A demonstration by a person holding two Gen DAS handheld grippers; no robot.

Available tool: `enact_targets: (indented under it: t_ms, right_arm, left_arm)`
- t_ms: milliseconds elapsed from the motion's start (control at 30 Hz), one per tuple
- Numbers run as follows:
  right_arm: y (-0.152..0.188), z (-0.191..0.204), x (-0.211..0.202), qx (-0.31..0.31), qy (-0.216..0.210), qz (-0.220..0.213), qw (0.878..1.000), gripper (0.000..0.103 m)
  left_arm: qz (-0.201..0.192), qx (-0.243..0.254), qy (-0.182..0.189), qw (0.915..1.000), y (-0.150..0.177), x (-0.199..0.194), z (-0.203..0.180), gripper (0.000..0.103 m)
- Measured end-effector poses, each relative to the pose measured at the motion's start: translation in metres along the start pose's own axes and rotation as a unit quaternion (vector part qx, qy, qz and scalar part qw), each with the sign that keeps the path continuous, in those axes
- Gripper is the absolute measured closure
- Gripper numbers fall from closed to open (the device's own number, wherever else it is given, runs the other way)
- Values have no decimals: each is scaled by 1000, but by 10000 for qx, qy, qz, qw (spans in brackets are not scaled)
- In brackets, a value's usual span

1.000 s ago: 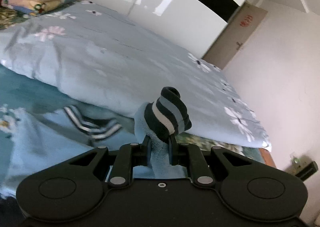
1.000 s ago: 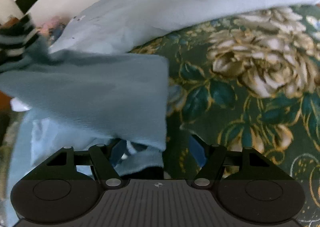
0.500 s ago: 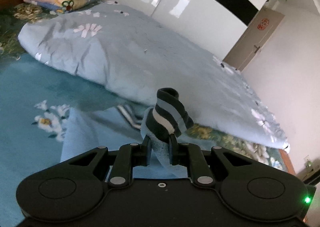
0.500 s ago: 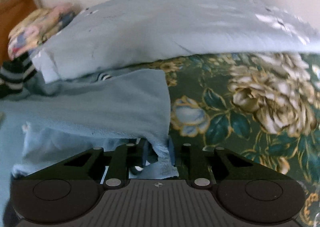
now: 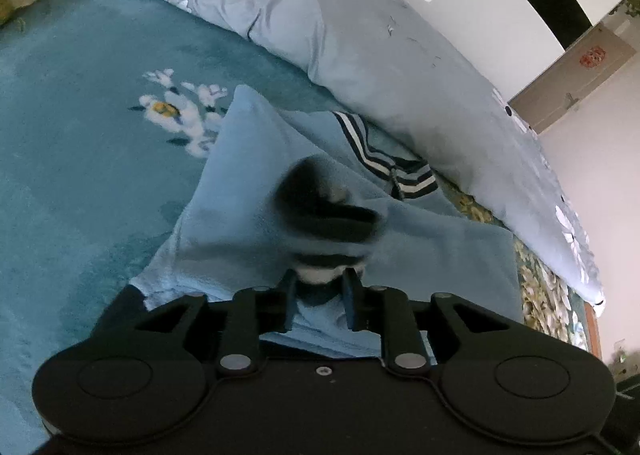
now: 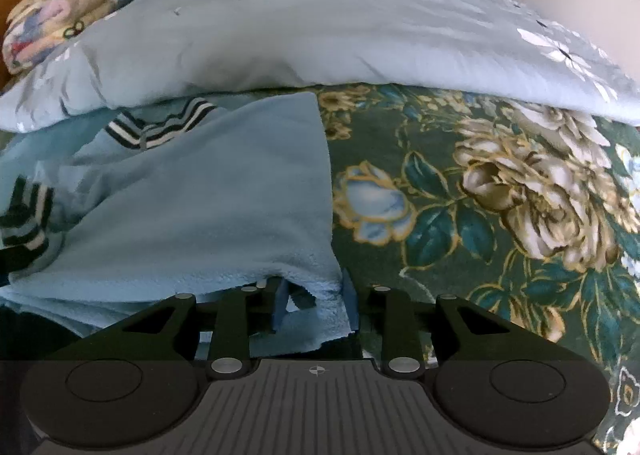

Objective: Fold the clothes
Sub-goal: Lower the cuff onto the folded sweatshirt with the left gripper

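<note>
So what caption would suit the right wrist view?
Right gripper pinching the light blue fleece garment on a floral bedspread.

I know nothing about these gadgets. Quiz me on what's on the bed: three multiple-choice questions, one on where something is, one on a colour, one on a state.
1. The top's striped collar lies:
A. on the floor
B. right by the pale quilt's edge
C. on the big cream rose

2. The stripes on the top's trim are:
A. dark and white
B. red and yellow
C. pink and green

3. The light blue top is:
A. on a hanger
B. packed in a box
C. lying on the bed with its layers folded over each other

Answers:
1 B: the striped collar sits just under the pale quilt.
2 A: collar and cuff show dark and white bands.
3 C: the light blue top lies doubled over on the floral bedspread.
</note>
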State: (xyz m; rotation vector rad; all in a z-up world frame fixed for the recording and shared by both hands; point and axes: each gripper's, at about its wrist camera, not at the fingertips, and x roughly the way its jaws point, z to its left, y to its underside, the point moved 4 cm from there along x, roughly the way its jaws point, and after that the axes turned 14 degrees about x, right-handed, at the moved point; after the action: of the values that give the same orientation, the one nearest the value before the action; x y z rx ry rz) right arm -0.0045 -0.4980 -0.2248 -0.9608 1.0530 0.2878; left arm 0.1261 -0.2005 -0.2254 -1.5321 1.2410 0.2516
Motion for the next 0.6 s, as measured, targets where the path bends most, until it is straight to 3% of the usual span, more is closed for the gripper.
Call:
enact_targets:
  t_ms: [67,200,300,533,600]
  right_arm:
    - [0,0,0,10,-5,16,10000,77]
    - [0,1,-2,-1,-1,36,10000,77]
    - [0,1,-3,-10,0,54,10000,77]
    - [1,1,-3,-33,2,67,10000,76]
    - [1,2,-3,-97,-35,111,9999,76]
  left_arm:
    - [-44,57,58,10000,-1,-8,1,79]
    - [-78,221,235,9994,-4,-20,0,58]
    - [-135,72,282,9995,-6,-22,3,46]
    - [276,-690,59,9972,-17,8,4,46]
    - [366,-969,-155,9945,-21,15,8,48]
